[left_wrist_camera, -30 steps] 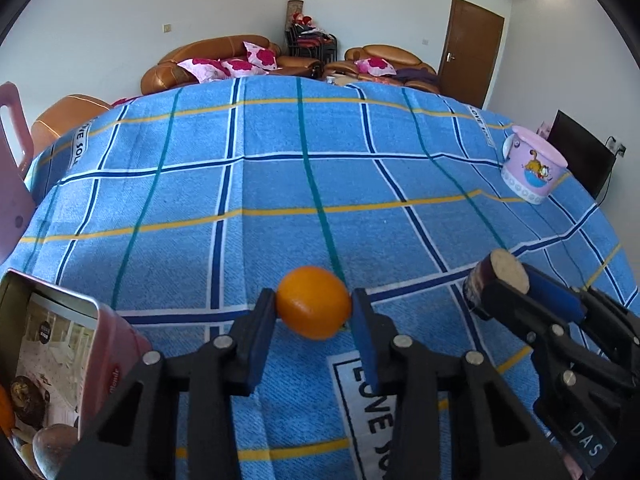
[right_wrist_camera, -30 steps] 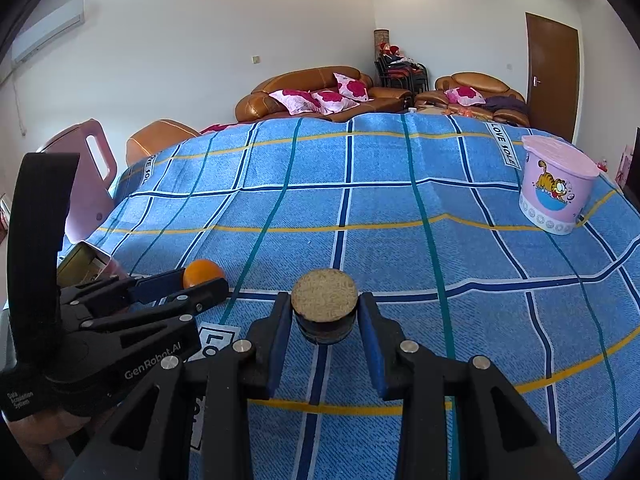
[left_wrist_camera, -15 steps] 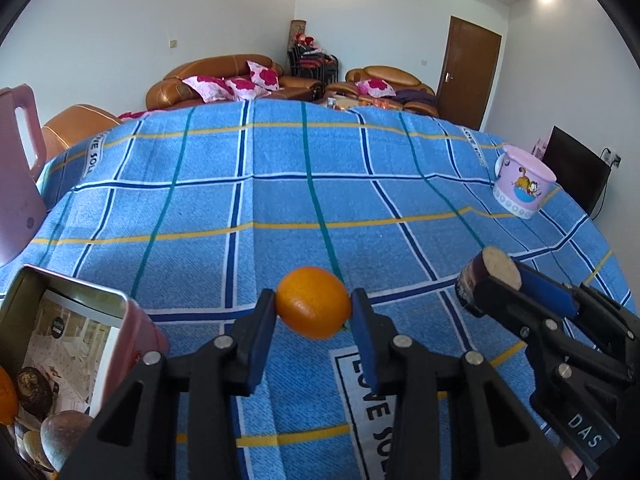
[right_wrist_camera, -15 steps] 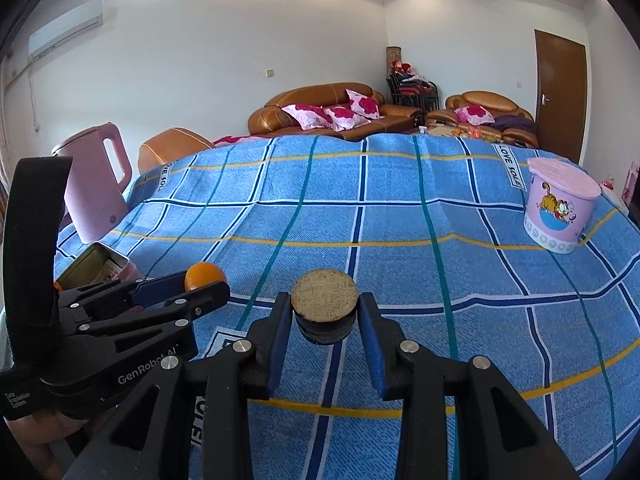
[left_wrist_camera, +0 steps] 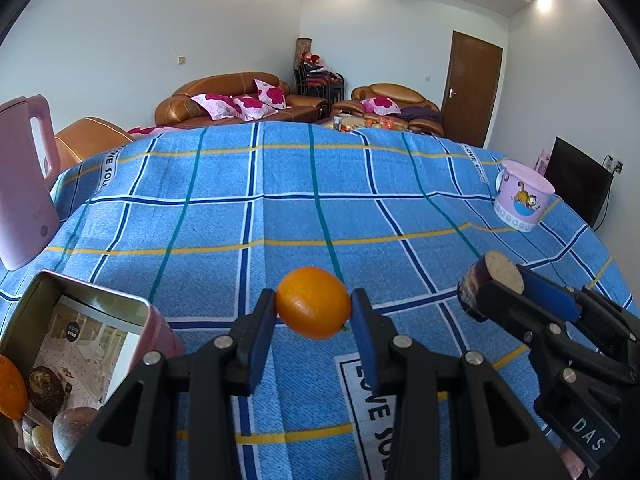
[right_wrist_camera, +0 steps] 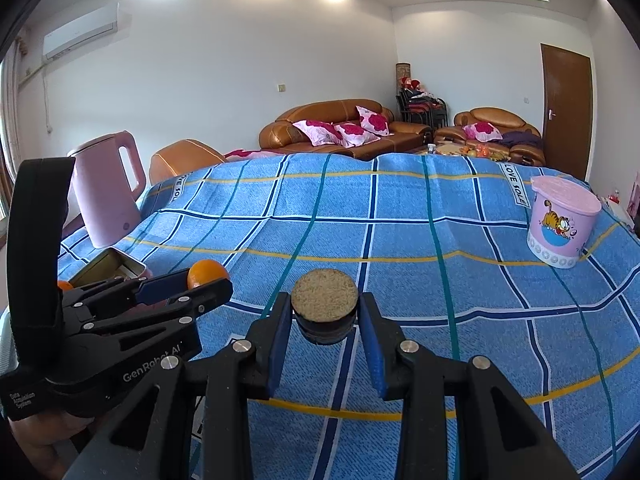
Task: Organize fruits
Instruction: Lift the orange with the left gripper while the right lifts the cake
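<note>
A blue checked cloth [left_wrist_camera: 280, 208] covers the whole table, with yellow, green and dark blue lines on it. At the far left edge stands a pink kettle [right_wrist_camera: 106, 196]. On the right side, well apart from the grippers, stands a pink bucket [right_wrist_camera: 560, 224] with a cartoon cat and a closed lid. At the near left lies an open tin [left_wrist_camera: 76, 344], and inside it are an orange fruit at the edge and some brown round fruits.

The left gripper [left_wrist_camera: 314, 310] is closed on an orange [left_wrist_camera: 313, 307] and holds it above the cloth, just to the right of the tin. The right gripper [right_wrist_camera: 324, 312] is closed on a dark plug [right_wrist_camera: 324, 304] with a flat beige top, also above the cloth, near the orange.
</note>
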A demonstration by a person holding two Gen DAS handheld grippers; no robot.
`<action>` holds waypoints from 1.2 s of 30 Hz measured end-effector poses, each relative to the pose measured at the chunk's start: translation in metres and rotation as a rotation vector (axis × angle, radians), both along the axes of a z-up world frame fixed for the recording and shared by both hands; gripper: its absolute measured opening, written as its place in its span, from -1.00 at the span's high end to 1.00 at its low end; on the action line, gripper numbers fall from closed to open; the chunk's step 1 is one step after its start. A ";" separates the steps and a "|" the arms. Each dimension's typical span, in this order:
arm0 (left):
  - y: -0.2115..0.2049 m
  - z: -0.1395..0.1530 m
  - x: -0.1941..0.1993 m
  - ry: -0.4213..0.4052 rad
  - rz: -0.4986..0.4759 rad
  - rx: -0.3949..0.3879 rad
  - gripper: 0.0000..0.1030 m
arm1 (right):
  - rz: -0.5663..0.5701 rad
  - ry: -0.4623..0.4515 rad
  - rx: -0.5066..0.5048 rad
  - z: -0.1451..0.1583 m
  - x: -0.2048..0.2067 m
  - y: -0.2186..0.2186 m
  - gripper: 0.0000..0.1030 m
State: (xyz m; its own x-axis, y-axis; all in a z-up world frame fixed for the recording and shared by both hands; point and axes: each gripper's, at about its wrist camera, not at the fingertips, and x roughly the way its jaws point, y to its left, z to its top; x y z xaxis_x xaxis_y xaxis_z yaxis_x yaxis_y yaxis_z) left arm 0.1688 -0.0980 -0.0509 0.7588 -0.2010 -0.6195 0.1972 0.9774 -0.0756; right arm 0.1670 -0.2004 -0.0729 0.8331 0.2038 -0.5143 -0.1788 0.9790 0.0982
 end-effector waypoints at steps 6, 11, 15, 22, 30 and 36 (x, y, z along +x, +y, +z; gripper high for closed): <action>0.002 0.003 -0.004 -0.024 0.008 -0.001 0.23 | 0.004 -0.022 0.001 0.002 -0.003 0.000 0.30; 0.003 0.004 -0.006 -0.039 0.015 -0.004 0.23 | 0.006 -0.032 0.005 0.003 -0.005 -0.001 0.30; 0.003 0.006 -0.008 -0.053 0.018 0.000 0.23 | 0.005 -0.043 0.010 0.003 -0.007 -0.002 0.30; 0.002 0.009 -0.013 -0.083 0.026 0.008 0.23 | 0.007 -0.067 0.013 0.006 -0.012 -0.002 0.30; 0.000 0.013 -0.020 -0.125 0.032 0.023 0.23 | 0.005 -0.087 0.014 0.007 -0.016 -0.002 0.30; -0.001 0.015 -0.024 -0.152 0.037 0.033 0.23 | 0.005 -0.104 0.017 0.008 -0.019 -0.002 0.30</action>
